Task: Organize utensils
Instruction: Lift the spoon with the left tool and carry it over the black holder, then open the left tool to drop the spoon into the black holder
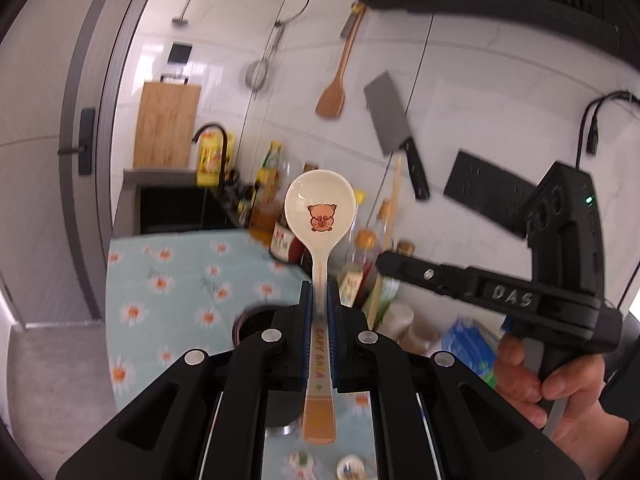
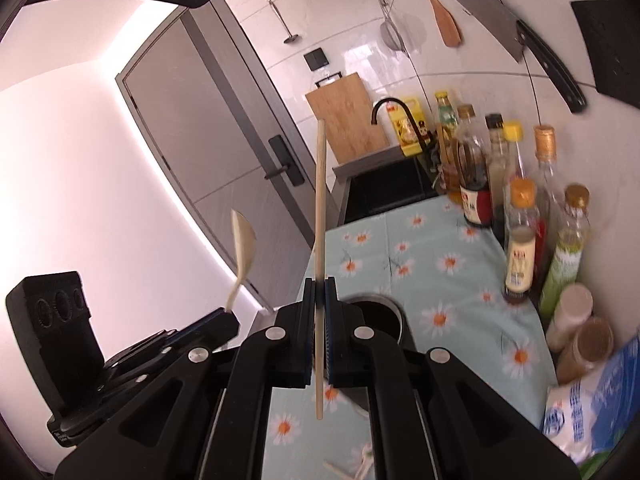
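My left gripper point(image 1: 319, 300) is shut on the handle of a white ceramic spoon point(image 1: 320, 208) with a bear print, held upright above the counter. In the right wrist view the spoon point(image 2: 243, 248) rises from the left gripper point(image 2: 228, 314) at the left. My right gripper point(image 2: 319, 300) is shut on a wooden chopstick point(image 2: 320, 200), held upright. In the left wrist view the right gripper point(image 1: 382, 266) shows from the side, and the chopstick point(image 1: 394, 200) rises from its tip. A dark round utensil cup point(image 2: 380, 312) stands on the counter just beyond the right gripper; it shows behind the left gripper too point(image 1: 250, 318).
A floral cloth point(image 2: 440, 264) covers the counter. Bottles and jars point(image 2: 520, 220) line the wall at right. A black sink point(image 2: 388, 192) and faucet lie beyond. A cleaver point(image 1: 394, 128), a wooden spatula point(image 1: 334, 88) and a strainer hang on the wall. More utensils point(image 2: 360, 468) lie near the front edge.
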Demonstrator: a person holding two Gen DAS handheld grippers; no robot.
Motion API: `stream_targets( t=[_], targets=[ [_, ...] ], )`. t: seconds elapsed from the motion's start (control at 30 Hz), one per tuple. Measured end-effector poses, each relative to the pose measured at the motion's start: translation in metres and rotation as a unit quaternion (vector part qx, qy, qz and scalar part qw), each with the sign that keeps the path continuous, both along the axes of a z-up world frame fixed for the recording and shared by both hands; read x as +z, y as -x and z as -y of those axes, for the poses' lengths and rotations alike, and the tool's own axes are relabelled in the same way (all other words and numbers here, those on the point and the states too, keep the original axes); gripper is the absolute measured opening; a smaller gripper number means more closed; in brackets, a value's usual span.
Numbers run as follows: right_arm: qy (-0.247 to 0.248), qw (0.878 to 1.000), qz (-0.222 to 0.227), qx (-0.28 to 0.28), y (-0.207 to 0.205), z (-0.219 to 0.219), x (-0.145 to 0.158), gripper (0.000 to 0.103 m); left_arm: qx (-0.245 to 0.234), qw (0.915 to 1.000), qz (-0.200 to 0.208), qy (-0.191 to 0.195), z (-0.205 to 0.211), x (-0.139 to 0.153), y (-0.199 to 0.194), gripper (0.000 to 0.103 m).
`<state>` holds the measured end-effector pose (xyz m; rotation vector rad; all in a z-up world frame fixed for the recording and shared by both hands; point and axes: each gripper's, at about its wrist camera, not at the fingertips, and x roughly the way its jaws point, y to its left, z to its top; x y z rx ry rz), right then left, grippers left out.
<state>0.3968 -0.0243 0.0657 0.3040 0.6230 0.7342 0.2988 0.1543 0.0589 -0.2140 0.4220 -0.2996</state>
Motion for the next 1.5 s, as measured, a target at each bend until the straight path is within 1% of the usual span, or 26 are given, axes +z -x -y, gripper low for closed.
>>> stream_targets(
  t=[0.17, 0.23, 0.3, 0.4, 0.47, 0.57, 0.7, 0.8, 0.9, 1.03, 1.23, 1.33, 1.4, 1.5],
  targets=[
    [-0.004, 1.0, 0.019, -0.005, -0.019, -0.007, 0.006, 0.006, -0.008, 0.9991, 0.039, 0.016, -0.002, 0.007, -0.022, 0.006],
    [-0.007, 1.0, 0.027, -0.005, -0.025, -0.01, 0.008, 0.006, -0.007, 0.9986, 0.05, 0.015, -0.002, 0.007, -0.029, 0.006],
    [-0.008, 0.999, 0.034, -0.005, -0.029, -0.012, 0.009, 0.006, -0.006, 0.9979, 0.059, 0.025, -0.004, 0.006, -0.034, 0.006],
    [-0.01, 0.999, 0.039, -0.005, -0.034, -0.014, 0.008, 0.006, 0.007, 0.9963, 0.077, 0.038, -0.009, 0.003, -0.039, 0.006],
    [-0.013, 0.999, 0.041, -0.005, -0.038, -0.014, 0.006, 0.006, 0.013, 0.9955, 0.08, 0.048, -0.012, -0.001, -0.043, 0.006],
    [-0.011, 0.999, 0.042, -0.008, -0.041, -0.016, 0.0, 0.006, 0.019, 0.9936, 0.092, 0.063, -0.015, -0.009, -0.048, 0.006],
    [-0.004, 0.999, 0.038, -0.01, -0.043, -0.018, -0.011, 0.006, 0.011, 0.9913, 0.104, 0.08, -0.013, -0.026, -0.053, 0.006],
    [-0.004, 0.999, 0.033, -0.012, -0.045, -0.018, -0.021, 0.006, 0.008, 0.9895, 0.102, 0.103, -0.013, -0.042, -0.058, 0.006],
    [-0.002, 1.0, 0.024, -0.012, -0.046, -0.019, -0.032, 0.006, 0.006, 0.9894, 0.102, 0.103, -0.011, -0.055, -0.06, 0.006],
    [0.002, 1.0, 0.015, -0.011, -0.046, -0.02, -0.046, 0.006, 0.014, 0.9901, 0.111, 0.085, -0.007, -0.073, -0.058, 0.006],
    [0.007, 1.0, 0.007, -0.006, -0.043, -0.026, -0.061, 0.006, 0.025, 0.9919, 0.108, 0.062, -0.002, -0.094, -0.059, 0.006],
    [0.01, 1.0, 0.003, -0.003, -0.042, -0.028, -0.067, 0.006, 0.026, 0.9926, 0.109, 0.046, 0.001, -0.098, -0.055, 0.006],
    [0.012, 1.0, -0.002, -0.003, -0.04, -0.028, -0.071, 0.006, 0.026, 0.9929, 0.113, 0.027, 0.005, -0.099, -0.051, 0.006],
    [0.009, 1.0, -0.009, 0.0, -0.038, -0.027, -0.074, 0.006, 0.022, 0.9943, 0.104, 0.008, 0.01, -0.103, -0.047, 0.006]
  ],
)
